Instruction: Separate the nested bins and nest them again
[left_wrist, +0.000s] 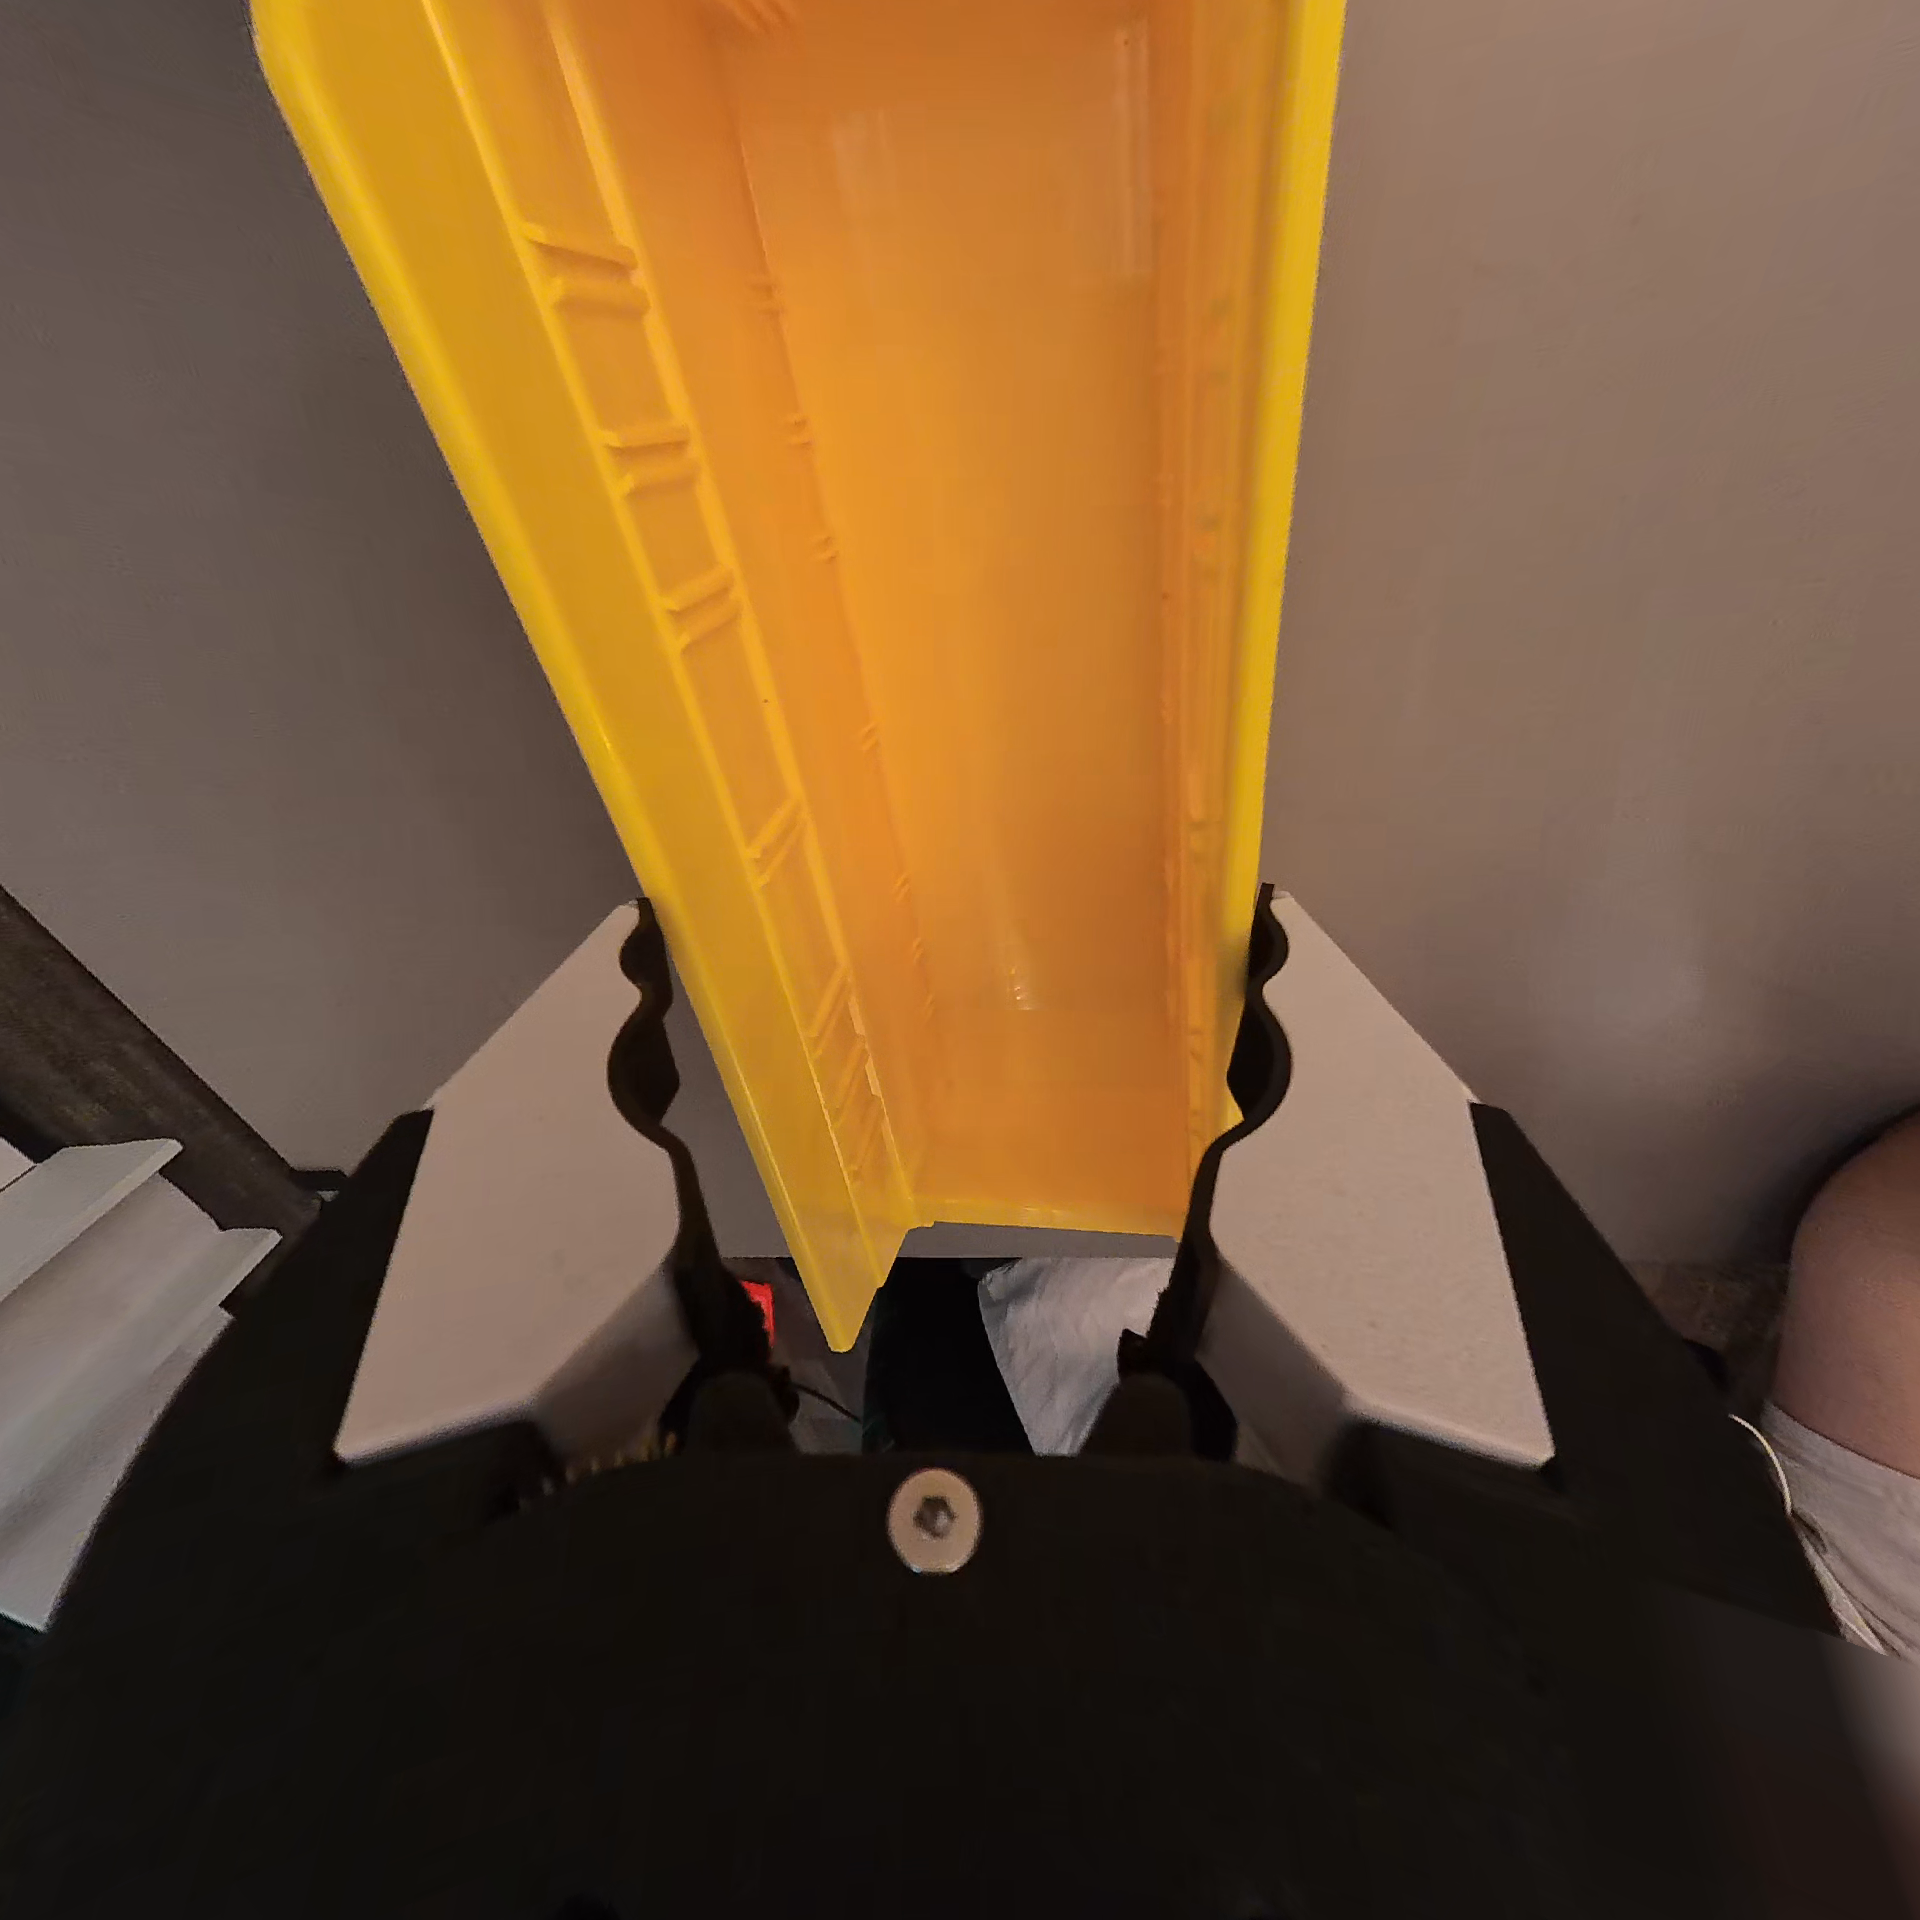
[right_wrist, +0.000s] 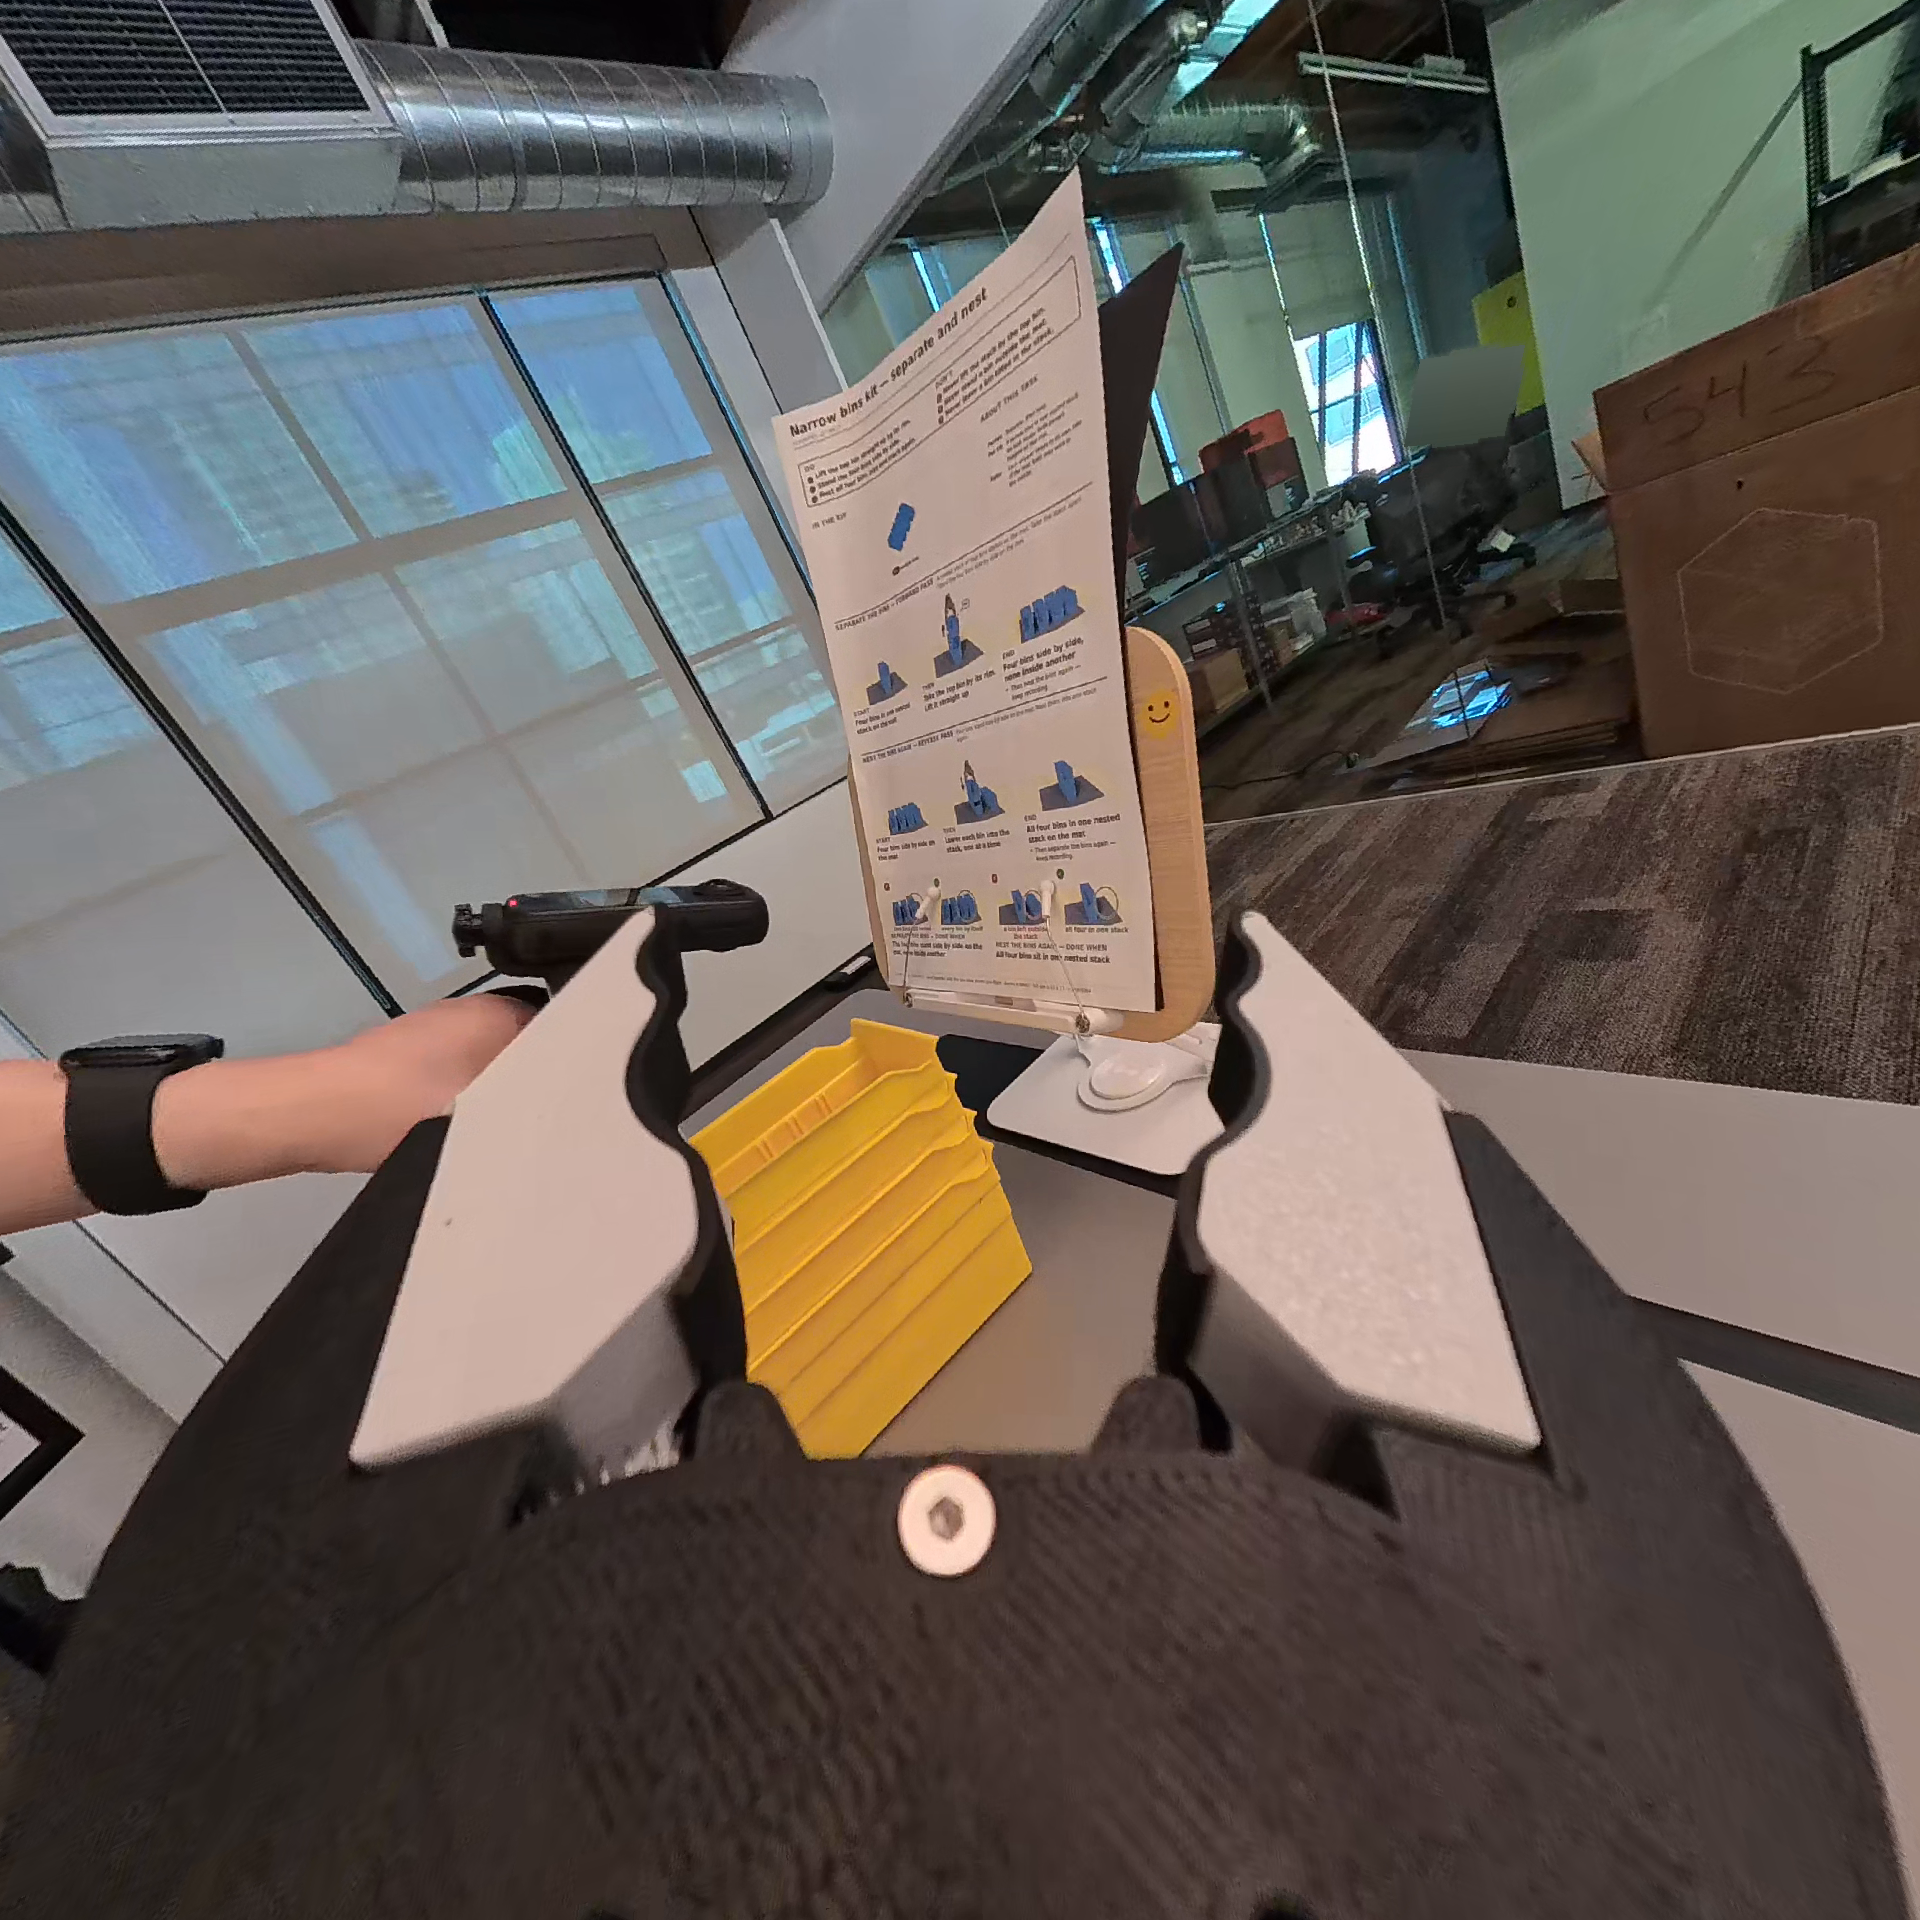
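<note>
Left gripper (left_wrist: 951, 997): jaws wide, both pads pressed on the sides of one yellow bin (left_wrist: 987, 623), held clear of the stack. Right gripper (right_wrist: 951, 1039): open, holding nothing, above the stack of yellow bins (right_wrist: 862, 1226), which stands in front of the instruction sheet (right_wrist: 977, 623).

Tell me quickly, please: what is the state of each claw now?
Left claw: closed on a long, narrow yellow plastic bin, both pads against its sides.
Right claw: open, holding nothing, above the stack of nested yellow plastic bins.
</note>
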